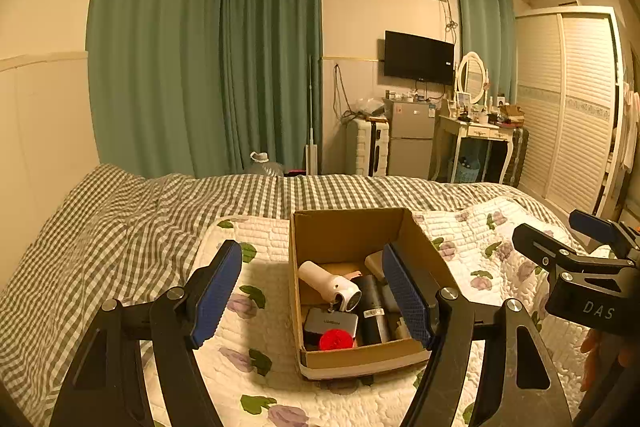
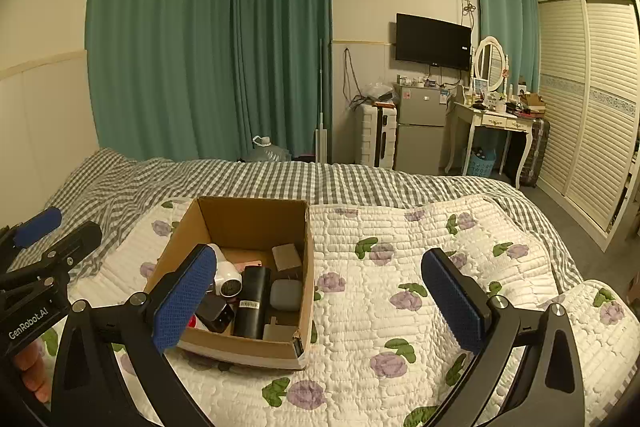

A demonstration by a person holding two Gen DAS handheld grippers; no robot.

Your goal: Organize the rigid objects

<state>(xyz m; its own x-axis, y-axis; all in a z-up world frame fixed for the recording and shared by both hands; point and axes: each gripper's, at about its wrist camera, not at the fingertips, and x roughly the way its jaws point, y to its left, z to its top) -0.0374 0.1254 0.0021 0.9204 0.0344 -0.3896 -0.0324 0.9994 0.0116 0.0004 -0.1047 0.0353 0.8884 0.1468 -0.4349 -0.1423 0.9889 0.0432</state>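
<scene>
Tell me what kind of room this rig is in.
A bedroom, most likely: a bed with checked cover, a louvred wardrobe, and a dressing table with oval mirror. The cardboard box sits on the bed.

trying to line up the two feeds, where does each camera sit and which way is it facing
Left wrist: sits on the left gripper, looks forward across the bed at the box just ahead; its own open fingers frame the view, the right gripper at the right edge.
Right wrist: sits on the right gripper, faces the same way, box to its left; own open fingers show, left gripper at the left edge.
Shared: box, bed, curtains, TV, wardrobe.
</scene>
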